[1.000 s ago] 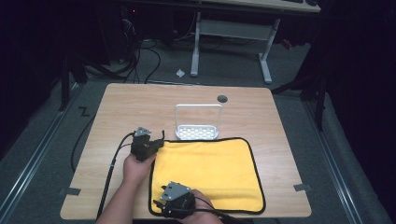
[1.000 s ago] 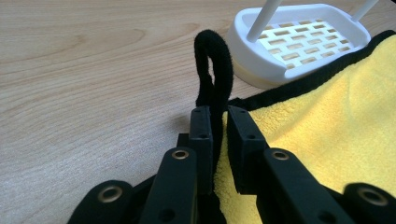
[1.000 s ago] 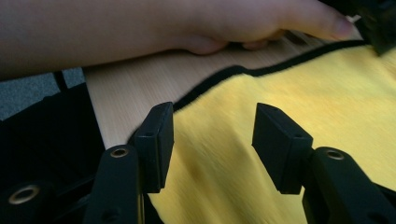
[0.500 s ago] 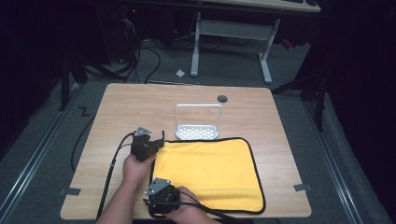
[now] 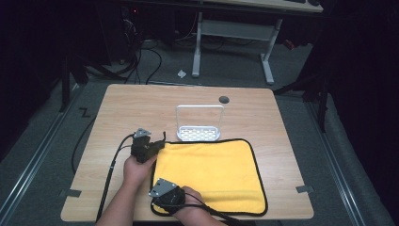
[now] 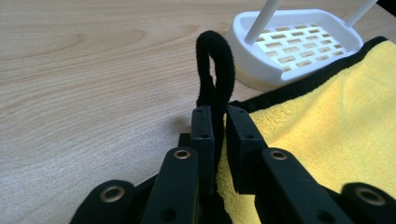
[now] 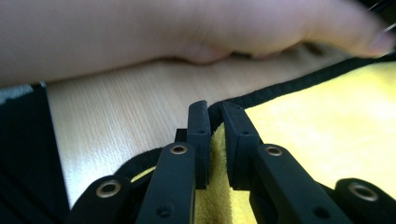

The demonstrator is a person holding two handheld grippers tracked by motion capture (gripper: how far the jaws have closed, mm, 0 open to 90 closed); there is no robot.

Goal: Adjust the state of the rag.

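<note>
On the near side of the white rack (image 5: 198, 123), a yellow cloth (image 5: 211, 176) with black edging lies spread flat across the wooden surface (image 5: 117, 108), its far edge running just beside the rack's perforated base. At the cloth's far left corner, nearest the rack's left end, the left gripper (image 5: 160, 141) has its jaws clamped on the black edging, and the left gripper view shows it plainly: the hem is pinched between the two black pads and a loop of the black edging (image 6: 214, 65) stands up above them, with the rack (image 6: 299, 44) just beyond and to the right. Farther from the rack, at the cloth's near left corner, the right gripper (image 5: 160, 203) sits low by the surface edge, and its jaws have just been closing. The right gripper view shows yellow pile and black hem (image 7: 215, 126) caught between the pads, so they are clamped on the cloth as well. The person's left hand (image 5: 136, 167) shows in the high view between the two grippers, beside the cloth's left edge, and it crosses the top of the right gripper view as a blurred forearm (image 7: 163, 28). Both corners on the side of the cloth left of the rack are gripped, while the remaining cloth, on the rack's near side and to its right, lies flat on the surface.
</note>
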